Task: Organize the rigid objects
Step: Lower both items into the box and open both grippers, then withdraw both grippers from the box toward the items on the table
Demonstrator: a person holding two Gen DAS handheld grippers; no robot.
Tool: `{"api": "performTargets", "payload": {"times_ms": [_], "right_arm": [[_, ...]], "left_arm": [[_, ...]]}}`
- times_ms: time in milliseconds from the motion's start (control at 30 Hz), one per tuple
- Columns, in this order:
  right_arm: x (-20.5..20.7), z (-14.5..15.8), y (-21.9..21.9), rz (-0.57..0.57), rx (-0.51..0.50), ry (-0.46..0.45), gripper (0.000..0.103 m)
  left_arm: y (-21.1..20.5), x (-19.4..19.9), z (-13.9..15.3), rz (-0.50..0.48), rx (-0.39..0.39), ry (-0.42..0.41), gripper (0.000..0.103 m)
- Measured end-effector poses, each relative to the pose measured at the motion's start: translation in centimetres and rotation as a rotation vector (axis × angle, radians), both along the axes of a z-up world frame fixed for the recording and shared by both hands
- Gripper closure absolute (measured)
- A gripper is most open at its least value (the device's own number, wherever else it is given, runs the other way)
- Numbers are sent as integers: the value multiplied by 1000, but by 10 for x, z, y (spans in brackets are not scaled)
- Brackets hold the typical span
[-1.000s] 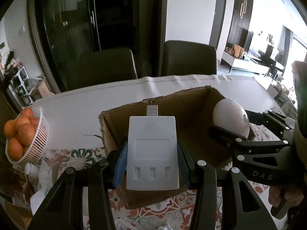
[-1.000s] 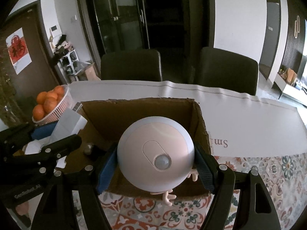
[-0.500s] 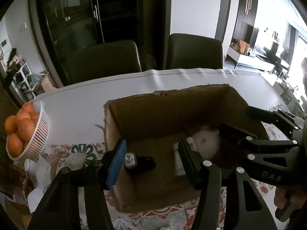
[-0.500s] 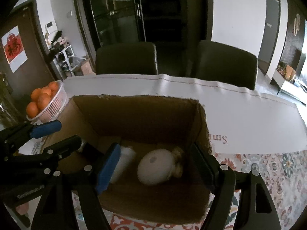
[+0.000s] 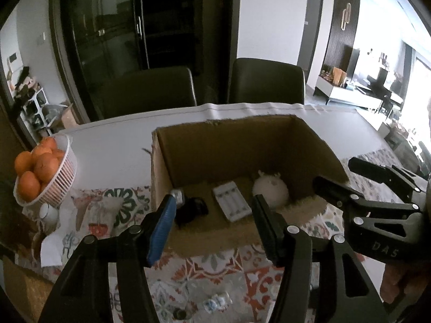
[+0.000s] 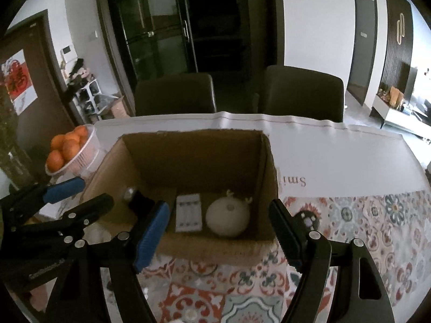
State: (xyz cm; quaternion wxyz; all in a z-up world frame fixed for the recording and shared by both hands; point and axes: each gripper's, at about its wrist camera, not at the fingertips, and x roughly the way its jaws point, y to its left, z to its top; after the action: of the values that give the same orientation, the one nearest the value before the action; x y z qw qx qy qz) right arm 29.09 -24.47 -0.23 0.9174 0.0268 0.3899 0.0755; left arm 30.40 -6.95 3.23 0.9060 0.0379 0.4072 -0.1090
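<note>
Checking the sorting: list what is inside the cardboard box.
Inside the cardboard box: a white flat charger, a round white light, a small dark item. The near wall hides the floor's front strip.

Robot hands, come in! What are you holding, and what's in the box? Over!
Left gripper open, empty, jaws just widened. Right gripper open, empty. White charger and round white gadget lie in the cardboard box. Nothing blocking.

A home dining room: two dark chairs (image 6: 175,92) behind the cloth-covered bench (image 6: 350,156), a basket of oranges (image 5: 40,172) at left, a glass-doored cabinet (image 6: 161,21) behind, a living room (image 5: 377,86) at far right.
</note>
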Motion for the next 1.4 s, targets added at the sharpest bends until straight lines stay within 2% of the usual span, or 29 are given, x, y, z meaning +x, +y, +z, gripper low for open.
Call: {"api": "performTargets", "payload": {"times_ms": [400,900,1400], "right_arm": [[-65,-2,2,-40,-71,-68,26],[-132,-18,1,-99,-109,-94,26],[-182,-35,5,-141,-125,-98,20]], "left_arm": [[1,-61,-8,-6,21,-54,45],[1,-121,-21,-23,64,-96,45],[7,-161,-48,-62,25,-17,45]]}}
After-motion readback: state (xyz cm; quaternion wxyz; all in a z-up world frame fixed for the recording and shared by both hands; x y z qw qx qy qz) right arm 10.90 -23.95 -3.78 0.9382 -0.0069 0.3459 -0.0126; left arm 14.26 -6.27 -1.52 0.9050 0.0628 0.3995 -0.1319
